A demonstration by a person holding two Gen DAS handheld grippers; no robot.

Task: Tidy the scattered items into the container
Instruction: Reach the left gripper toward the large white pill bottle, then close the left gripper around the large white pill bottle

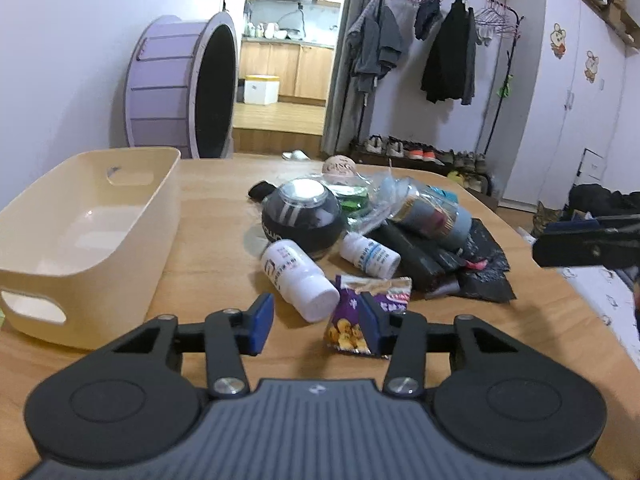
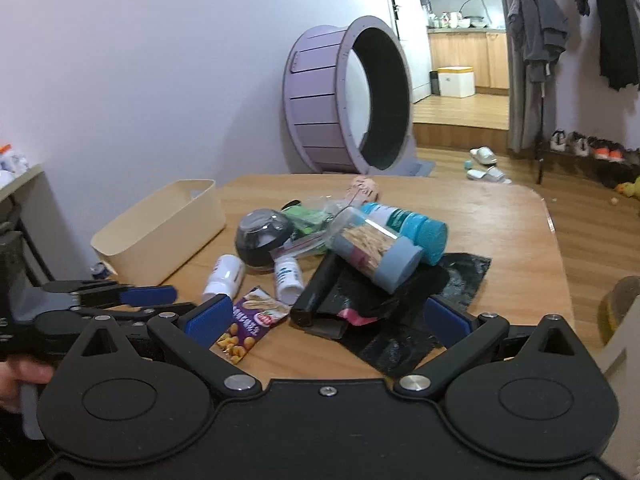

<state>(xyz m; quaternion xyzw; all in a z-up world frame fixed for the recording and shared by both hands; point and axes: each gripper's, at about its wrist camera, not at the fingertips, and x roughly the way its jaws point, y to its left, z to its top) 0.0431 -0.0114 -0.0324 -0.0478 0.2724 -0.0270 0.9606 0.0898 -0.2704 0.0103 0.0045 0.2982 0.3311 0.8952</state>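
My left gripper (image 1: 316, 320) stands open low over the wooden table (image 1: 208, 216). The capped end of a lying white bottle (image 1: 298, 276) reaches between its blue pads without touching them. A purple snack packet (image 1: 368, 304) leans against the right pad. The cream container (image 1: 92, 216) sits to the left with nothing inside. My right gripper (image 2: 326, 316) is open wide in front of the pile. The snack packet (image 2: 252, 320) and a black roll (image 2: 316, 292) on a black bag (image 2: 460, 276) lie between its fingers. The left gripper (image 2: 176, 300) shows at the left, by the bottle (image 2: 224, 276).
The pile also holds a black ball with a clear dome (image 1: 302, 216), a second white bottle (image 1: 370, 254), a clear toothpick jar (image 2: 376, 250), a teal-capped bottle (image 2: 412, 226) and green packets. A purple wheel (image 2: 344, 100) stands behind the table. The table's rounded edge (image 2: 552, 216) is at right.
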